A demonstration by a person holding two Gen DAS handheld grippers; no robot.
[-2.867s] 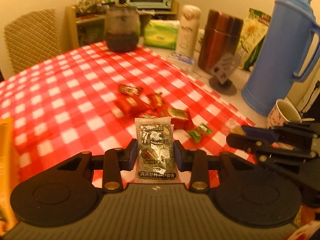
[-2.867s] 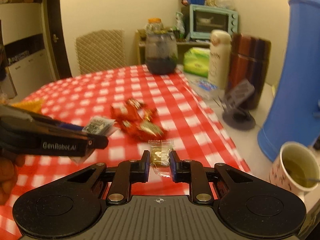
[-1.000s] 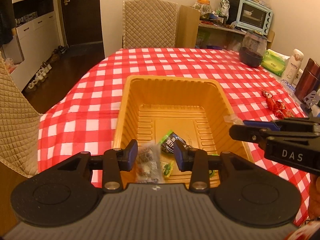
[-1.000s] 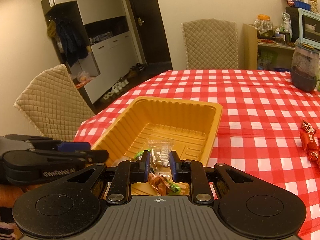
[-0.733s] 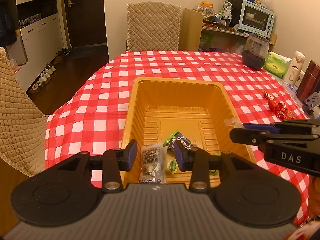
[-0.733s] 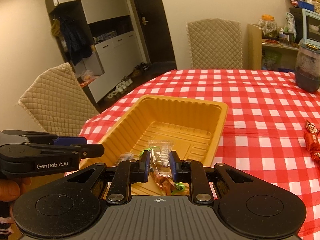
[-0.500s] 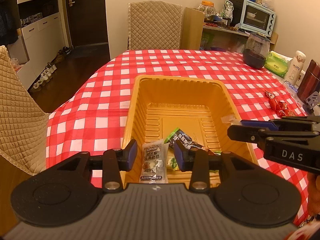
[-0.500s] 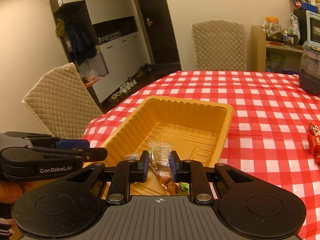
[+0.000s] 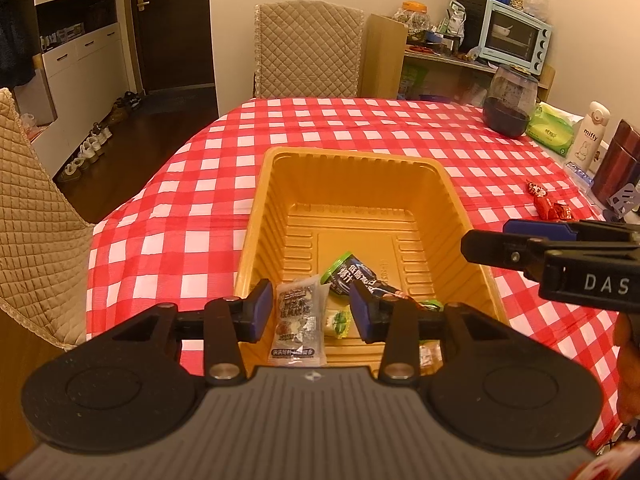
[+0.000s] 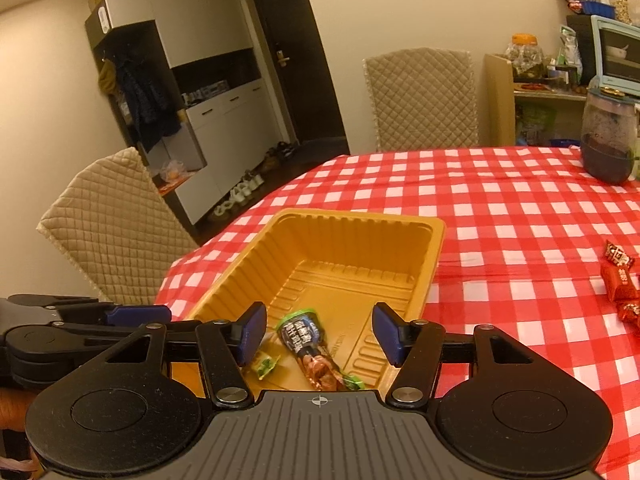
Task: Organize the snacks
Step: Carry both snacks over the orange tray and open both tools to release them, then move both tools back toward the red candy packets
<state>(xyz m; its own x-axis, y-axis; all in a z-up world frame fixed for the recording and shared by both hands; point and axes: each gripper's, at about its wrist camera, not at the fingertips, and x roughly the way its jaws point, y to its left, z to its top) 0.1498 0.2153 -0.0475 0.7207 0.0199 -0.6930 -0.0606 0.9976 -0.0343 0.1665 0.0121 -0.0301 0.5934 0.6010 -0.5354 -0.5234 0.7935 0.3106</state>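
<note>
An orange plastic tray (image 9: 356,168) sits on the red checked table; it also shows in the right wrist view (image 10: 352,220). In its near end lie a grey snack packet (image 9: 298,322), a long green-topped packet (image 9: 352,276) (image 10: 308,344) and small green candies (image 10: 266,364). My left gripper (image 9: 314,312) is open over the tray's near end, with the grey packet lying loose in the tray beneath it. My right gripper (image 10: 318,336) is open and empty above the same end. Red wrapped snacks (image 10: 618,284) (image 9: 548,204) lie on the table to the right.
A dark glass jar (image 9: 510,106), a green tissue pack (image 9: 550,130), a white bottle (image 9: 592,134) and a brown flask (image 9: 618,164) stand at the table's right side. Quilted chairs (image 9: 308,48) (image 10: 108,228) stand at the far end and left.
Both grippers carried packets from the snack pile over to the tray. The left let go of the grey packet into the tray. The right has just opened and its clear candy packet is gone.
</note>
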